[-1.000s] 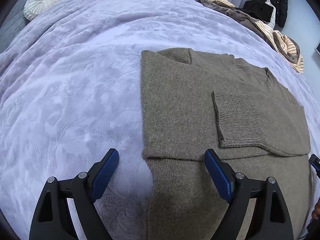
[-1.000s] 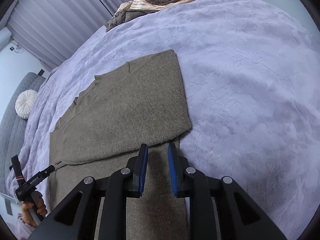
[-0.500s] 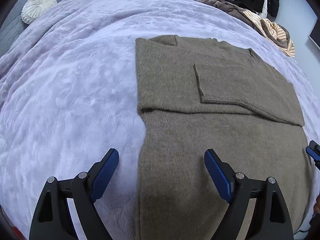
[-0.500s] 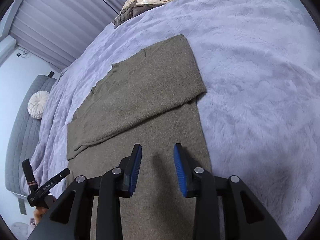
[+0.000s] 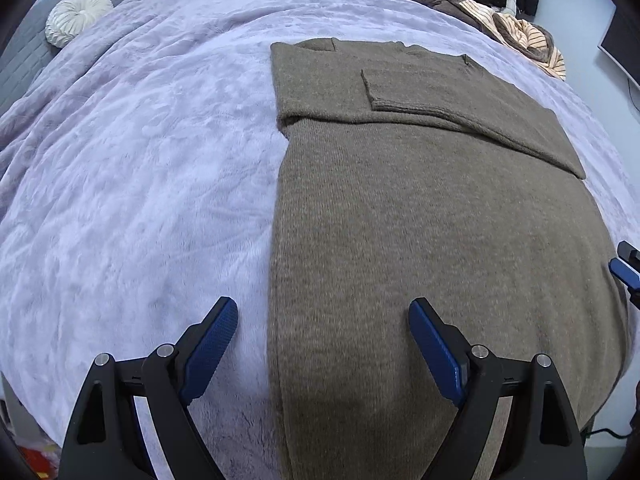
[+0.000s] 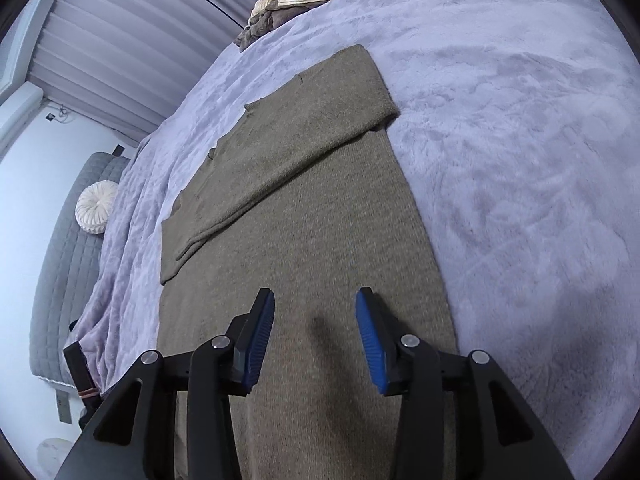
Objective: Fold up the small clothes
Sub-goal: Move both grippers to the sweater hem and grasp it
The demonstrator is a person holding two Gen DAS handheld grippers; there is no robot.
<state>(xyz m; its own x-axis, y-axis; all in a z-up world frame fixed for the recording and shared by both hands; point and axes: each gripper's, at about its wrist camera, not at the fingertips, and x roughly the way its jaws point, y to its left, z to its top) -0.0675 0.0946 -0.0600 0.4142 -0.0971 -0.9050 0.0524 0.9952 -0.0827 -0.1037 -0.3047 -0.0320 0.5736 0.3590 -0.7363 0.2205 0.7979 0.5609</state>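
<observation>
Sweater (image 5: pixel 420 240) is spread flat on blanket (image 5: pixel 140 180), ahead of and beneath both grippers; left gripper (image 5: pixel 322 336) and right gripper (image 6: pixel 316 332) are held apart, gripping nothing.

Left wrist view: sits low over near bed edge, faces up lavender plush blanket (image 5: pixel 132 184) toward headboard end; left hand-held gripper (image 5: pixel 322 340) in foreground. Right wrist view: same near edge, rolled sideways; right hand-held gripper (image 6: pixel 316 332) close over cloth. Both share olive-brown knit sweater (image 5: pixel 420 216) (image 6: pixel 304 208), round white cushion (image 5: pixel 76 16) (image 6: pixel 96 207).
</observation>
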